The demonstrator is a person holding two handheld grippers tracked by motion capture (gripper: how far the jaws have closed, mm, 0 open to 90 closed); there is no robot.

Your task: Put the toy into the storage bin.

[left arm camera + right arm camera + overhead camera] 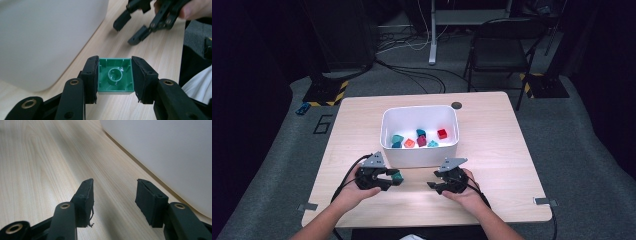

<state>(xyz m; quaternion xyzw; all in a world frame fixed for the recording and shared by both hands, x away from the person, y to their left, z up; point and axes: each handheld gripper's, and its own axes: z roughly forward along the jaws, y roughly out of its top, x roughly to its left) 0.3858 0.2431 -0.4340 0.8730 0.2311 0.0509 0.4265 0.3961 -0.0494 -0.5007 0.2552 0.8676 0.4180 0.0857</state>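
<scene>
Green brick (115, 76) clamped squarely between left gripper (114, 78) pads, hollow underside toward camera; right gripper (114, 200) jaws apart, empty.

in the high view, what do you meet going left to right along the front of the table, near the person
left hand-held gripper → green block clamped in its jaws → bare strip of table → right hand-held gripper, jaws apart with nothing between them

left gripper (393, 178): black, grey plate, brass rivets | right gripper (435, 186): same
</scene>
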